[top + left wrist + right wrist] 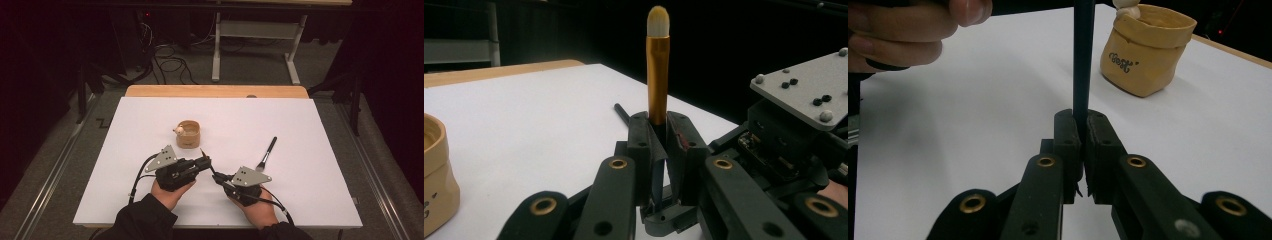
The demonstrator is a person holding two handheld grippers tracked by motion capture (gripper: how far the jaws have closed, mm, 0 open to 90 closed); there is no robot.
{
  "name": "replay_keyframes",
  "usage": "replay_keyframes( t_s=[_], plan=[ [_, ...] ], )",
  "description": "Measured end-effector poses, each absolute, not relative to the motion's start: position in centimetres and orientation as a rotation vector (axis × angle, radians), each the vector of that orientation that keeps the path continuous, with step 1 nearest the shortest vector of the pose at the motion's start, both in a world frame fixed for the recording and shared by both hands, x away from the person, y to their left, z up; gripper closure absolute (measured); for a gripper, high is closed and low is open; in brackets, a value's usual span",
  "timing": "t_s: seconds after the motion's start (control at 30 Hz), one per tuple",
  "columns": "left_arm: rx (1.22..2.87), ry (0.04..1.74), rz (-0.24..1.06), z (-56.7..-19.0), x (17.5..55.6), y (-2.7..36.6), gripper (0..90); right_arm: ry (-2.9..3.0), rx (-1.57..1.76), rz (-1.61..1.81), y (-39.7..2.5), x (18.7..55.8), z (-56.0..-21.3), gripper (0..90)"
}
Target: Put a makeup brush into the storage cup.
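Both tools grip one brush (658,75): my left tool (206,163) clamps its ferrule, my right tool (217,177) its handle.

Small brush (658,65) handle hidden below jaws of left gripper (659,131); lower end not visible. In right gripper view, same brush (1083,55) cut off by top edge, head out of picture. In high view, brush (206,159) too small to tell, mostly covered by 2 grippers. Tan pouch (434,180) cut by left edge in left gripper view. Pouch lettering (1124,63) blurred, not readable. Pale item (178,131) at pouch rim too small to identify. Hand (908,25) cut by top and left edges.
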State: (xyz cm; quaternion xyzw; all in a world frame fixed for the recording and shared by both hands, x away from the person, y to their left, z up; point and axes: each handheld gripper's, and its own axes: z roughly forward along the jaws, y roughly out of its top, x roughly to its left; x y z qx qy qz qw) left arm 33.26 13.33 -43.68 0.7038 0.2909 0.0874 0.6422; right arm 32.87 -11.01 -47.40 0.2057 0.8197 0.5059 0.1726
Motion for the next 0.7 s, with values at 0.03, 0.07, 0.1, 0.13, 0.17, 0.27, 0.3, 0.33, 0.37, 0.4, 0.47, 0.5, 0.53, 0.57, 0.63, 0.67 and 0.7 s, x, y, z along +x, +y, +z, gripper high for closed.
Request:
replay_keyframes(
  t_s=[0.03, 0.07, 0.1, 0.13, 0.17, 0.27, 0.3, 0.33, 0.37, 0.4, 0.47, 0.5, 0.53, 0.57, 0.63, 0.67, 0.7],
  plan=[
    [1.603, 0.662, 0.198, -43.67, 33.25, 13.32, 81.6, 2.327, 0.583, 1.434, -11.01, 32.87, -47.39, 86.4],
    [1.6, 0.661, 0.197, -43.67, 33.23, 13.29, 81.8, 2.327, 0.581, 1.433, -11.01, 32.87, -47.39, 86.4],
    [1.601, 0.659, 0.197, -43.67, 33.22, 13.29, 81.9, 2.327, 0.581, 1.432, -11.01, 32.87, -47.39, 86.4],
    [1.603, 0.655, 0.198, -43.67, 33.21, 13.29, 82.0, 2.327, 0.58, 1.433, -11.0, 32.86, -47.4, 86.4],
    [1.605, 0.653, 0.199, -43.68, 33.19, 13.28, 82.1, 2.327, 0.58, 1.432, -10.99, 32.85, -47.41, 86.4],
    [1.605, 0.652, 0.201, -43.68, 33.16, 13.26, 82.3, 2.327, 0.579, 1.43, -10.98, 32.85, -47.42, 86.3],
    [1.604, 0.651, 0.201, -43.68, 33.15, 13.23, 82.4, 2.326, 0.578, 1.431, -10.97, 32.85, -47.42, 86.4],
    [1.604, 0.651, 0.202, -43.68, 33.14, 13.23, 82.4, 2.327, 0.578, 1.431, -10.97, 32.85, -47.43, 86.3],
    [1.606, 0.65, 0.203, -43.68, 33.14, 13.23, 82.5, 2.325, 0.578, 1.43, -10.96, 32.85, -47.44, 86.3],
    [1.607, 0.649, 0.202, -43.68, 33.13, 13.23, 82.6, 2.327, 0.573, 1.427, -10.97, 32.86, -47.44, 86.3],
    [1.607, 0.648, 0.2, -43.68, 33.13, 13.22, 82.7, 2.328, 0.573, 1.425, -10.97, 32.87, -47.45, 86.2],
    [1.607, 0.648, 0.2, -43.68, 33.12, 13.22, 82.8, 2.328, 0.572, 1.425, -10.96, 32.87, -47.45, 86.2],
    [1.606, 0.647, 0.2, -43.68, 33.11, 13.22, 82.8, 2.326, 0.572, 1.427, -10.95, 32.87, -47.46, 86.1],
    [1.606, 0.645, 0.201, -43.67, 33.09, 13.22, 82.9, 2.325, 0.571, 1.427, -10.95, 32.86, -47.46, 86.1],
    [1.607, 0.642, 0.203, -43.65, 33.06, 13.23, 82.9, 2.322, 0.572, 1.429, -10.94, 32.84, -47.45, 86.0],
    [1.607, 0.64, 0.205, -43.65, 33.04, 13.22, 83.0, 2.321, 0.571, 1.429, -10.94, 32.84, -47.45, 85.9],
    [1.606, 0.639, 0.206, -43.65, 33.04, 13.21, 83.0, 2.321, 0.57, 1.428, -10.96, 32.83, -47.45, 85.9]
  ],
)
